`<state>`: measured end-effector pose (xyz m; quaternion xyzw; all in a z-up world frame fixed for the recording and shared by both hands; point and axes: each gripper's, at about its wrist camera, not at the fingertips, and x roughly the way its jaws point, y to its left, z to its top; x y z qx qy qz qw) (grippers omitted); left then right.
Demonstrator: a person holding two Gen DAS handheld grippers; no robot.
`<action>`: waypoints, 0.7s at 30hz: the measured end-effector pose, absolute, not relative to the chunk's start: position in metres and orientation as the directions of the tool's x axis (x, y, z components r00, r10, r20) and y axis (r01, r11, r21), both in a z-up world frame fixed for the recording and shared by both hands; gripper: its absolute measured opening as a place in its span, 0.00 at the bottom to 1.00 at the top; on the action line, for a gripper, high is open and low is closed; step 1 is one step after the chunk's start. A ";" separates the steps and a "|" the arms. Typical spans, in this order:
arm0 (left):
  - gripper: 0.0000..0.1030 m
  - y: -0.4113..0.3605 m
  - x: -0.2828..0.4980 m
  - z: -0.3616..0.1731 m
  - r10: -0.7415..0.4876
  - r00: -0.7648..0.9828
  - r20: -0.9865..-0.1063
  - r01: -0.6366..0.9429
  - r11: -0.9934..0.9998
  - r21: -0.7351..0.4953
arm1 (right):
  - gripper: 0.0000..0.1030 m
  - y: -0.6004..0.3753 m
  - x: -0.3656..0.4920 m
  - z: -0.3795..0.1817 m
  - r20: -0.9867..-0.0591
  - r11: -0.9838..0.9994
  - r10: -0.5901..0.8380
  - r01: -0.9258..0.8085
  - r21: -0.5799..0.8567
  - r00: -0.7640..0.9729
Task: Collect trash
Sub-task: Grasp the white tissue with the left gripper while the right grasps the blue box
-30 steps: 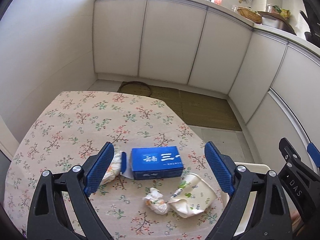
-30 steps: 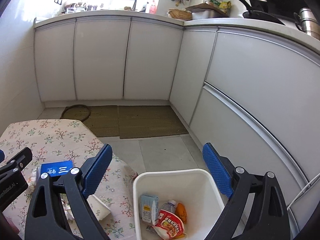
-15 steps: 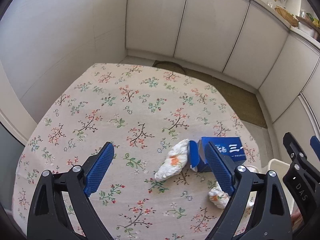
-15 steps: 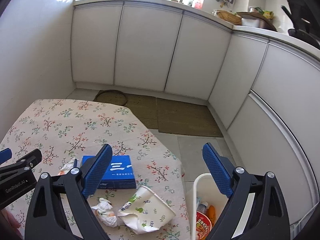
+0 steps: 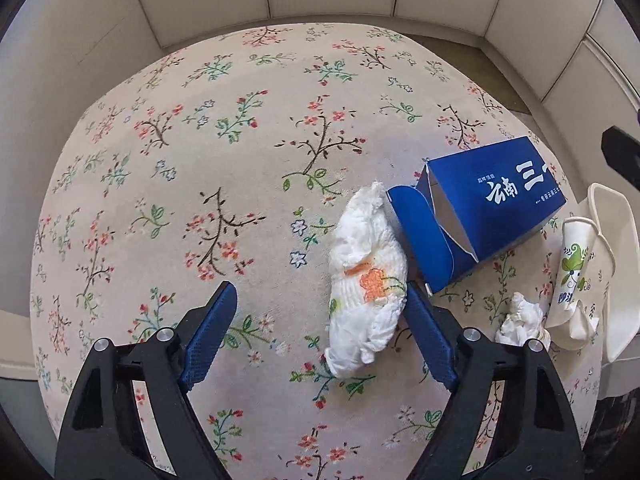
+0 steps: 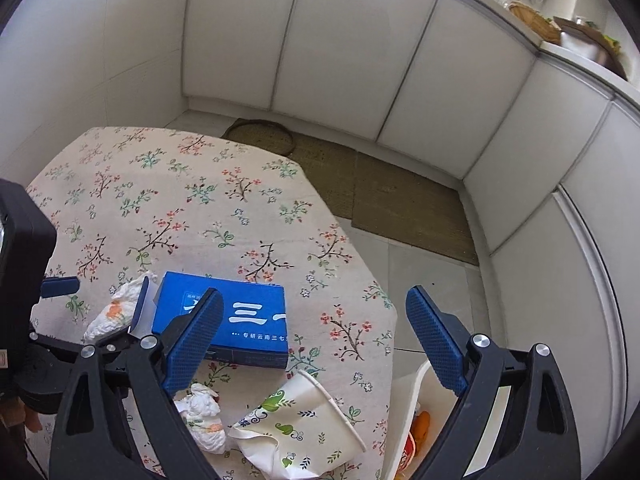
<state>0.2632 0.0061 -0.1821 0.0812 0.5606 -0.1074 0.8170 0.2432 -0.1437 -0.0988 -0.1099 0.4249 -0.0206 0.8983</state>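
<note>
- Big tissue wad (image 5: 366, 280): white, orange-stained, crumpled, lying on the cloth between my left pads, touching the box flap.
- Box (image 5: 488, 208): blue, flat, end flap open.
- Small wad (image 5: 520, 320): beside the cup.
- Cup (image 6: 300, 420): paper, crushed, on its side.

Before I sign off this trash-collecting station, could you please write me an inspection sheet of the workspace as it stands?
Surface: table under a floral tablecloth.
Job's things: large crumpled tissue beside the opened blue box; small tissue wad; crushed paper cup; white bin beside the table, trash already inside.
Clutter: nothing seen.
Grippers: left tongs closing, the large tissue lying between the jaws, not yet pinched; right tongs open above the box and cup, holding nothing.
Cables: nothing seen.
Surroundings: white cabinets, woven floor mats, cluttered countertop.
</note>
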 end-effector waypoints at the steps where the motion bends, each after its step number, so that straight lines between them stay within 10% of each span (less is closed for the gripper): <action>1: 0.70 0.004 0.265 -0.184 -0.092 0.341 -0.936 0.276 0.961 0.006 | 0.88 -0.142 0.246 -0.102 -0.764 0.971 -0.114 -0.092 -0.221 0.635; 7: 0.33 0.001 0.263 -0.184 -0.156 0.335 -0.929 0.334 0.942 -0.038 | 0.89 -0.115 0.253 -0.123 -0.803 0.851 0.011 -0.427 -0.305 0.596; 21: 0.32 0.078 0.215 -0.139 -0.216 0.374 -0.902 0.197 0.969 -0.150 | 0.89 -0.062 0.274 -0.170 -0.924 0.419 0.110 -0.860 -0.291 0.366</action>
